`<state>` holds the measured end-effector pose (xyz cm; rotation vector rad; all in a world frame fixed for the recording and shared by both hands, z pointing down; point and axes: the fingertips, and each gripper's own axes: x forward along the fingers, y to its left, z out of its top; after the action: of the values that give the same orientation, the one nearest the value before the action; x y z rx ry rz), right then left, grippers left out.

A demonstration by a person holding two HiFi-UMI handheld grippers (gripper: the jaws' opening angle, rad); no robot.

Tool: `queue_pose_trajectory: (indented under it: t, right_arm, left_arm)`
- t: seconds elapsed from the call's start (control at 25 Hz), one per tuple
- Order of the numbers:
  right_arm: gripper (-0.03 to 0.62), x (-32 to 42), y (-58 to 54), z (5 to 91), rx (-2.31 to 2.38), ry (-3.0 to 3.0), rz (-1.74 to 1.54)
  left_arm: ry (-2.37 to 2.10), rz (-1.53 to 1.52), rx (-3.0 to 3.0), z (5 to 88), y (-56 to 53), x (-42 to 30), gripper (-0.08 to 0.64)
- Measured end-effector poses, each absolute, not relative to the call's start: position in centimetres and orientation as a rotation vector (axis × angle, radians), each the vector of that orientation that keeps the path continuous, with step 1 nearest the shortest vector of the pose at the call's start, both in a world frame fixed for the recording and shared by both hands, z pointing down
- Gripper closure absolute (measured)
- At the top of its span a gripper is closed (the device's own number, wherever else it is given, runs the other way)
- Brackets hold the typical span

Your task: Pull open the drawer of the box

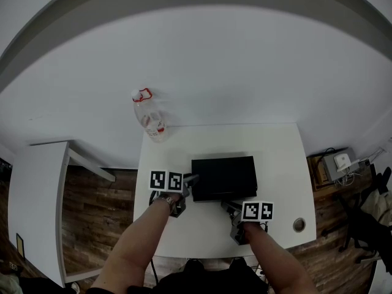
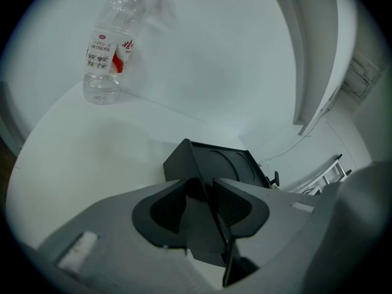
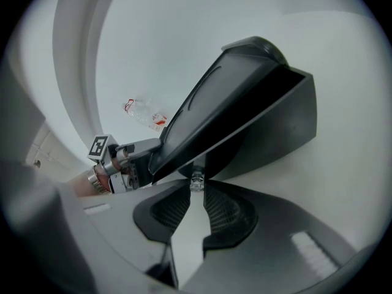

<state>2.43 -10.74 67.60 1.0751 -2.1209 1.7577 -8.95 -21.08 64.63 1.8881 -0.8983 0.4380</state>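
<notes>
A flat black box (image 1: 223,177) lies on the white table (image 1: 278,158), just ahead of both grippers. My left gripper (image 1: 187,182) sits at the box's near left corner. In the left gripper view the box's corner wall (image 2: 190,164) runs between the jaws, and the left gripper (image 2: 205,185) is shut on it. My right gripper (image 1: 229,208) is at the box's front side. In the right gripper view the right gripper's (image 3: 196,187) tips pinch a small clear drawer knob (image 3: 196,180) under the box (image 3: 245,103). The left gripper (image 3: 122,158) shows beyond the box's far corner.
A clear plastic bottle (image 1: 149,116) with a red label stands at the table's far left corner, also visible as the bottle (image 2: 109,51) in the left gripper view. A round cable hole (image 1: 299,225) is near the table's right front. A lower white table (image 1: 37,195) stands at the left.
</notes>
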Motion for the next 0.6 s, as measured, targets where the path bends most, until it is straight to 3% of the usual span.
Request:
queue_pose_trajectory:
  t: [0.6]
  right_arm:
    - [0.523,2.6,-6.3,67.4,1.047,-2.120,1.802]
  left_arm:
    - [-0.911,0.428,1.880,64.7,-21.1,-9.0,0.413]
